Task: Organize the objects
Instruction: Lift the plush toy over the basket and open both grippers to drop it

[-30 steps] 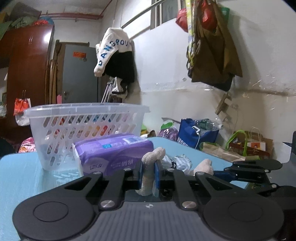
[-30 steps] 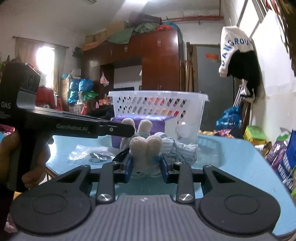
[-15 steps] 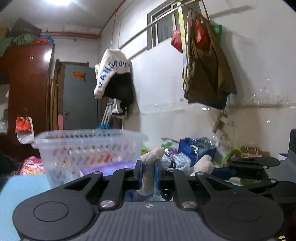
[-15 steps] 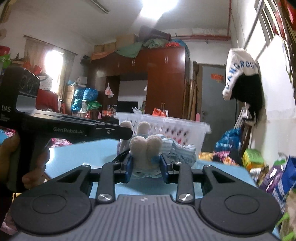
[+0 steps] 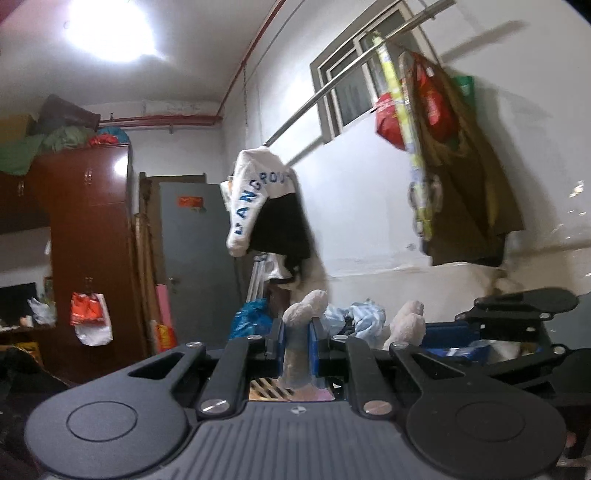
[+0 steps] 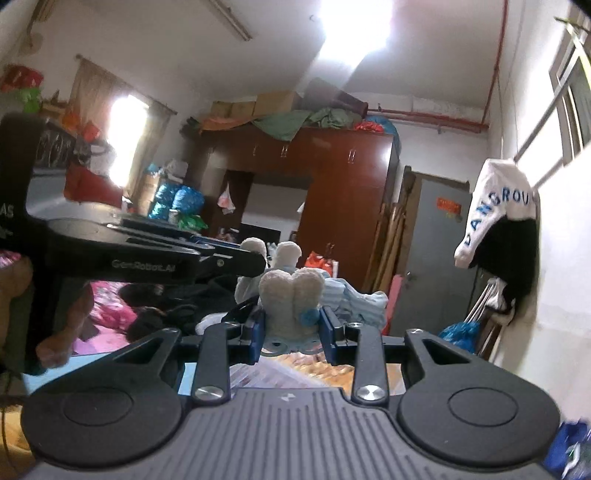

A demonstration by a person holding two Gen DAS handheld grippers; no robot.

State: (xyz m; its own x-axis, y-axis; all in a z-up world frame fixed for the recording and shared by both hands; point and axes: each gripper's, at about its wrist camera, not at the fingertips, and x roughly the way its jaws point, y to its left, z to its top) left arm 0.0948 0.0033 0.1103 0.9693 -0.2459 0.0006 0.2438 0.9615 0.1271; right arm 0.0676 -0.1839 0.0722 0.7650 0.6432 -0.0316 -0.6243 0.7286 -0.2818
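I see a white-walled room lit by a bright ceiling lamp (image 5: pixel 110 33). At far left stands a red-brown wardrobe (image 5: pixel 85 236) with bundles piled on top; beside it is a grey door (image 5: pixel 195 258). On the right wall, a barred window (image 5: pixel 354 81) sits above a metal rail (image 5: pixel 317 99) carrying a white lettered garment (image 5: pixel 255 199) and hanging bags (image 5: pixel 443 147). A red pipe (image 6: pixel 436 118) runs beneath the ceiling.

Cluttered home bedroom (wardrobe (image 6: pixel 343 206), hung clothes (image 5: pixel 266 206)).

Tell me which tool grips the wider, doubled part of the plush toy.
The right tool: two fuzzy lobes of the plush toy sit side by side; the left tool pinches one thin limb.
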